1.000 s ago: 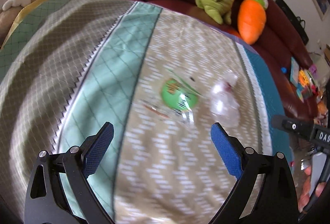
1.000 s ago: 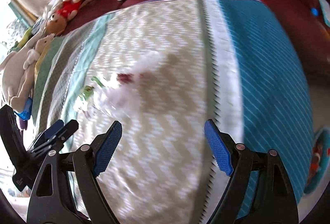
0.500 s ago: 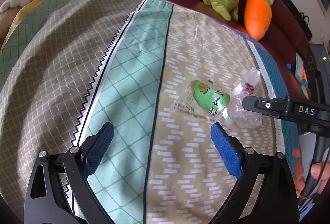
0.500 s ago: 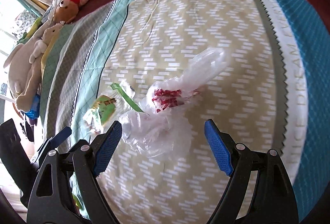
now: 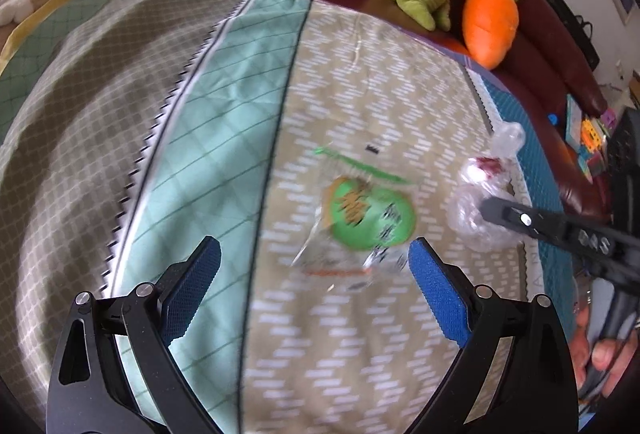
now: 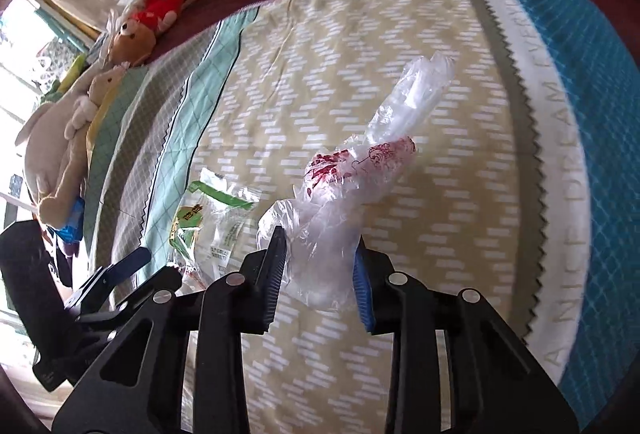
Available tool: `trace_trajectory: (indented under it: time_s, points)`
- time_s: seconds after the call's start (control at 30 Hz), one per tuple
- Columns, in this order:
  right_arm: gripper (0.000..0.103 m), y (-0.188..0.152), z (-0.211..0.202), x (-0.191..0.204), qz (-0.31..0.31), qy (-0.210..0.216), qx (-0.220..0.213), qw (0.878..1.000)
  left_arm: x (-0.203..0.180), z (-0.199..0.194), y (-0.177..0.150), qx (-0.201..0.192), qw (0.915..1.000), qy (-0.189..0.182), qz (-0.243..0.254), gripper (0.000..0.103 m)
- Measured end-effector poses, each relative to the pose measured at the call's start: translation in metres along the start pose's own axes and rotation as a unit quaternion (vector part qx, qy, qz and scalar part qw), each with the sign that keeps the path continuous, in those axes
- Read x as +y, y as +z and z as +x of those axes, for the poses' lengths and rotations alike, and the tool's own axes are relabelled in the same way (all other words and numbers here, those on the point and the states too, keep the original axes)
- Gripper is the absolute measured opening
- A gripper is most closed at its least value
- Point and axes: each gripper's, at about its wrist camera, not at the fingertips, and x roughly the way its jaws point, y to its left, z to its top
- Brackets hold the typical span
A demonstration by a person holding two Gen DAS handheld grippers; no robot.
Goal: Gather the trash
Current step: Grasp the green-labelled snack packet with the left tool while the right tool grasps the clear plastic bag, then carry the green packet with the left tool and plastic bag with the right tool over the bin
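Two pieces of trash lie on the patterned bedspread [image 6: 360, 46], near each other on its beige zigzag band: a crumpled clear plastic bag [image 6: 344, 194] with a red print, and just to its left a flat clear wrapper with a green label [image 5: 368, 218]. The right gripper [image 6: 320, 266] has the near, bunched end of the plastic bag between its blue pads, and its jaws are closing on it; the film already bulges against both pads, while the far end of the bag trails away over the cloth. This bag looks almost weightless, soft and thin, so it should crush rather than resist, and a bite on the thick gathered wad seems safer than one on the loose tail, where a single slippery layer could slide out. The left gripper [image 5: 316, 274] hangs with its fingers spread wide and empty, the green-labelled wrapper lying on the cloth between and just beyond its tips, blurred in the left wrist view. That wrapper appears light, crinkly and flat, stiffer than the bag yet hard to get under; I judge the best hold to be across a raised edge or corner, pinching down into the soft bedding so the film buckles up between the pads, though the quilt may be caught along with it
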Motion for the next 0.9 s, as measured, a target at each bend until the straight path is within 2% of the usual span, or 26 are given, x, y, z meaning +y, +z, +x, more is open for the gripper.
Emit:
trace_trajectory:
  time_s: [0.17,0.27,0.3,0.33,0.37,0.63,0.9]
  points:
    - [0.03,-0.012,-0.022,-0.019,0.009,-0.023,-0.013,1.0,-0.015,0.024,0.009,0.01,0.9999,0.011,0.005,0.095]
    - [0.03,-0.019,-0.033,-0.032,0.017,-0.035,-0.02,0.999,-0.02,0.03,0.01,0.002,0.9997,0.024,0.01,0.093]
    - [0.03,-0.021,-0.036,-0.036,0.021,-0.037,-0.021,0.999,-0.023,0.031,0.01,-0.003,0.9994,0.029,0.015,0.088]
    - [0.03,-0.025,-0.04,-0.041,0.025,-0.039,-0.022,0.999,-0.025,0.031,0.01,-0.005,0.9991,0.036,0.019,0.076]
    - [0.03,-0.027,-0.043,-0.045,0.028,-0.041,-0.023,0.998,-0.028,0.031,0.009,-0.01,0.9983,0.05,0.028,0.056]
    - [0.03,-0.044,-0.06,-0.065,0.047,-0.043,-0.031,0.998,-0.048,0.02,0.002,-0.014,0.9976,0.051,0.045,0.054]
    - [0.03,-0.066,-0.091,-0.087,0.064,-0.044,-0.045,0.996,-0.099,0.002,-0.014,-0.013,0.9964,0.019,0.081,0.054]
